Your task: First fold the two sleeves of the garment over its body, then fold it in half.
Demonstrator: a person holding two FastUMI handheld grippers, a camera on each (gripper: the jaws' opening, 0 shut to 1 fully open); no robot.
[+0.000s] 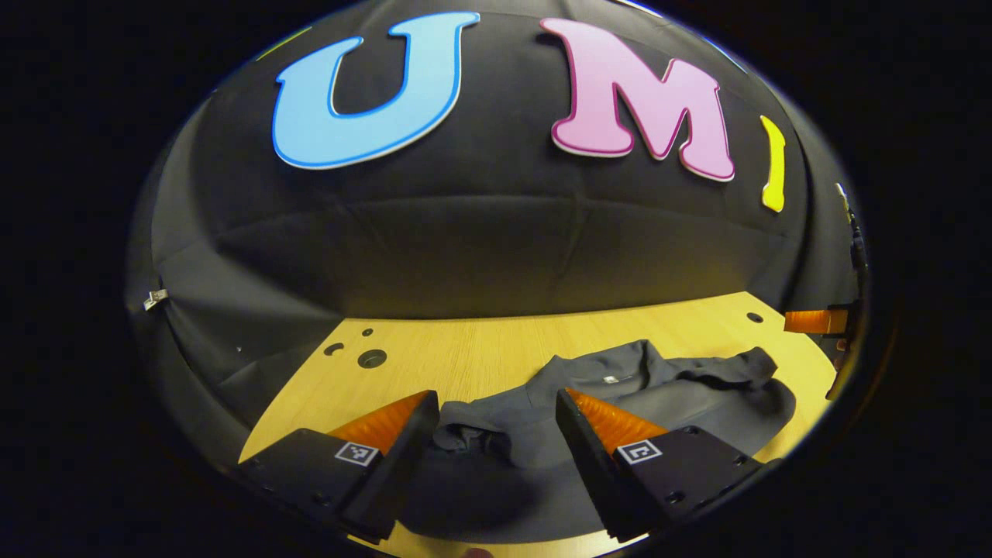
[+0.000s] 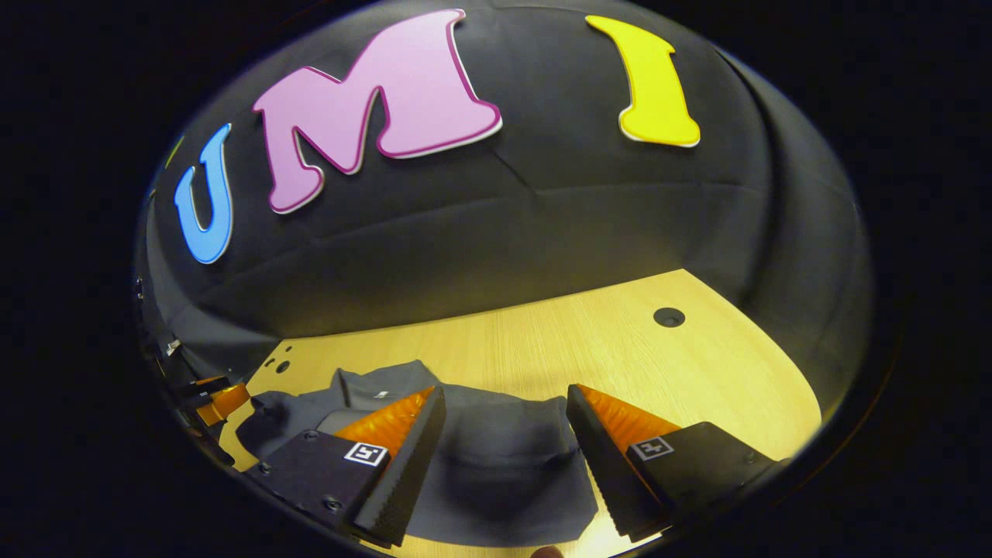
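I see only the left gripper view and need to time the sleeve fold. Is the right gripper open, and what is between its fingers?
Observer: The right gripper is open. The grey garment lies between its fingers, ungripped.
Operator: Where does the cloth end on that side?
Observer: In the right gripper view, its edge runs out about under the finger on the view's right. Bare wooden table lies beyond.
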